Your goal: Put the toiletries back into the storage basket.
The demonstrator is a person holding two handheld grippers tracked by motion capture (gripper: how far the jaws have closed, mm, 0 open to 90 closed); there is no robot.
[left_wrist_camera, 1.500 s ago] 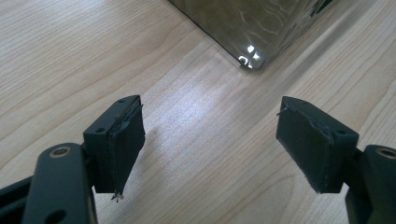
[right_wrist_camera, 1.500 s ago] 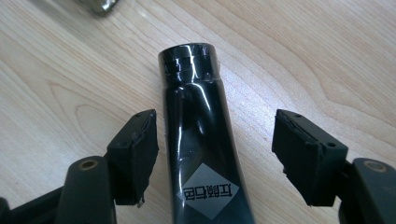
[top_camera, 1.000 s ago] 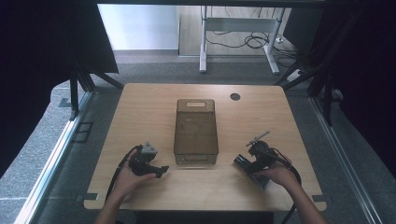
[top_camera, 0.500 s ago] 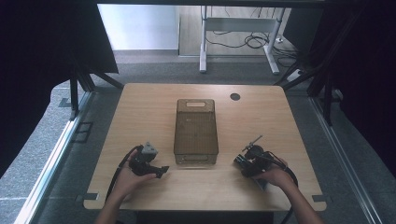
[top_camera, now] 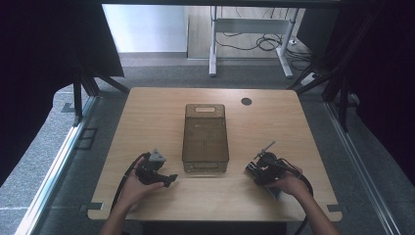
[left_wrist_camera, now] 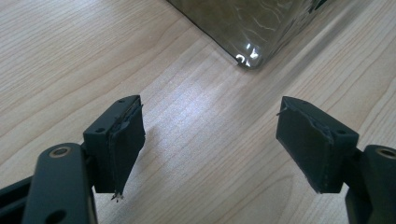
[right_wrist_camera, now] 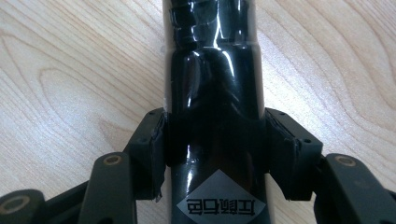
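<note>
A glossy black bottle (right_wrist_camera: 215, 93) with a grey diamond label lies on the wooden table. My right gripper (right_wrist_camera: 215, 144) has it between its jaws, which have just been closing; both pads now press on its sides. In the high view the right gripper (top_camera: 264, 169) sits low on the table, right of the bin's near end. A hand holds my left gripper (top_camera: 164, 178) left of the bin's near end. Its jaws (left_wrist_camera: 210, 135) stand wide apart over bare wood, with nothing between them.
A brown see-through bin (top_camera: 205, 105) stands lengthwise in the middle of the table, and its near corner (left_wrist_camera: 247, 28) lies just ahead of the left jaws. A dark round cable hole (top_camera: 246, 101) is at the back right. Cables trail from both grippers toward the near edge.
The right gripper has shifted a little toward the near edge and settled lower on the table. The left hand and the bin have not moved.
</note>
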